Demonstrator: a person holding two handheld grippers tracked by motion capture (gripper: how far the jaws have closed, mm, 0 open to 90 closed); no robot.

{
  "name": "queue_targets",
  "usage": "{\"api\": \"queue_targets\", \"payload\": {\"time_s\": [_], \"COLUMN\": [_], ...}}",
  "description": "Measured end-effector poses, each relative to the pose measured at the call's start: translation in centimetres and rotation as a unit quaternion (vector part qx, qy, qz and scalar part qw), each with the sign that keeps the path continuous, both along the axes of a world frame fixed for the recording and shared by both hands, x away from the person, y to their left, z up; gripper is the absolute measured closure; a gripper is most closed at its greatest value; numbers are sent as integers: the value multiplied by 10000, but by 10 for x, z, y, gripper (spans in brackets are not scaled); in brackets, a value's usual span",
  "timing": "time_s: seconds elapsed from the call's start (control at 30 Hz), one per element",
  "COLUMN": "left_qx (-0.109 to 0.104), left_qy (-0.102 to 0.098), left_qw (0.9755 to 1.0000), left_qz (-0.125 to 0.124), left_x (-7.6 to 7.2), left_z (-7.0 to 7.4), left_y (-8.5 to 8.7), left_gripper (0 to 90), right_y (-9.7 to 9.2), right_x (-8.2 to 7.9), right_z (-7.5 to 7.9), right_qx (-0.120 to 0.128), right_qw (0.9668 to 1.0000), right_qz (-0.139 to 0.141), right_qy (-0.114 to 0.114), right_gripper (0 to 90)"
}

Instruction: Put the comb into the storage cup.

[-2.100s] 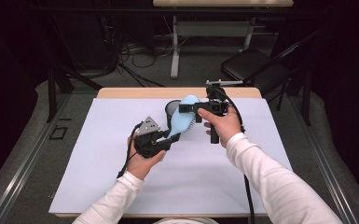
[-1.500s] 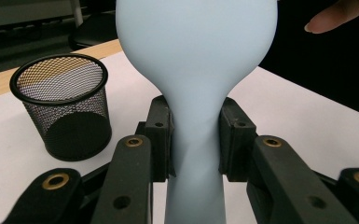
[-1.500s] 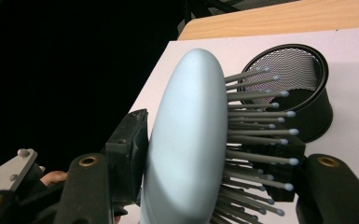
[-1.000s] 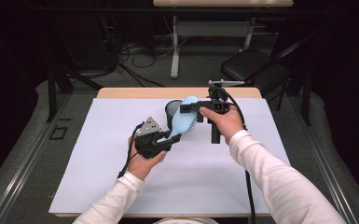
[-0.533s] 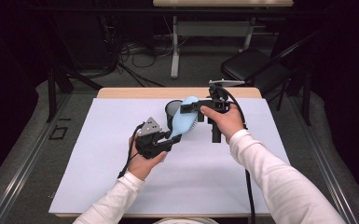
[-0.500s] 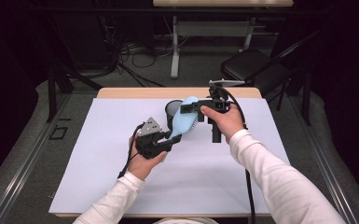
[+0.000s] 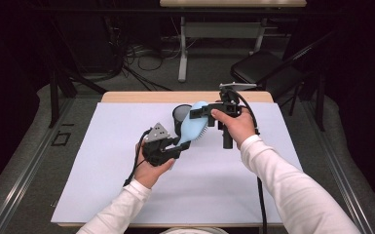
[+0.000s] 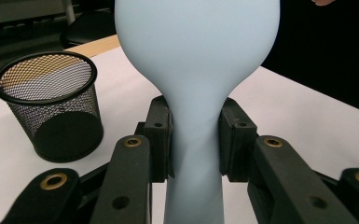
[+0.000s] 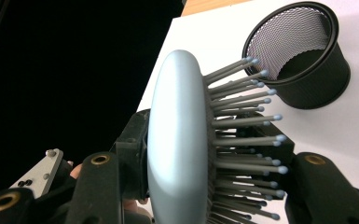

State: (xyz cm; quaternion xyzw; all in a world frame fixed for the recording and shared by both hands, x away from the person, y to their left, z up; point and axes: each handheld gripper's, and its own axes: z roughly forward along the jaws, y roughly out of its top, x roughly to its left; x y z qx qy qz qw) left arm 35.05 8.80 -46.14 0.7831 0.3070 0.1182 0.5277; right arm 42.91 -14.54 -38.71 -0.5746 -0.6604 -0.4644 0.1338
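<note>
Hands in white sleeves hold a pale blue plastic paddle hairbrush [image 7: 191, 126] above a white sheet [image 7: 102, 185] covering a wooden table [image 7: 126, 96]. At left, the left gripper [image 7: 178, 146] has its jaws clamped on the brush's narrow handle; the left gripper view shows both black pads pressed against the smooth neck [image 8: 193, 135], the brush head cut off by the top edge. Just behind the brush stands a black wire-mesh pen cup [image 7: 180, 114], upright on the sheet, partly hidden by the brush head in the high view. At right, the right gripper [image 7: 200, 111] has just been closing its jaws onto the brush head: in the right gripper view one pad sits on the smooth back [image 9: 175, 140] and the other among the grey ball-tipped bristles [image 9: 247, 140], where the contact is hard to make out. No brand, label or writing is legible on the brush, cup or grippers. Background chair and cables sit in deep shadow.
</note>
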Motion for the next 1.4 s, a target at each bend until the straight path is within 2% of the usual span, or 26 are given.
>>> {"api": "queue_targets", "payload": {"time_s": [0.27,0.9,1.4], "left_qx": [-19,-87,-125], "left_qy": [26,22,58], "left_qw": [10000,10000,9999], "left_qz": [-2,-1,30], "left_x": [0,1,3], "left_z": [0,-1,-2], "left_y": [0,1,2], "left_gripper": [678,645,563], "right_y": [-1,-1,-2], "right_x": [1,1,2], "right_z": [0,0,-1], "right_qx": [13,7,7], "right_qw": [10000,9999,9999], "right_qz": [37,58,45], "right_qy": [87,115,143], "right_gripper": [482,484,488]}}
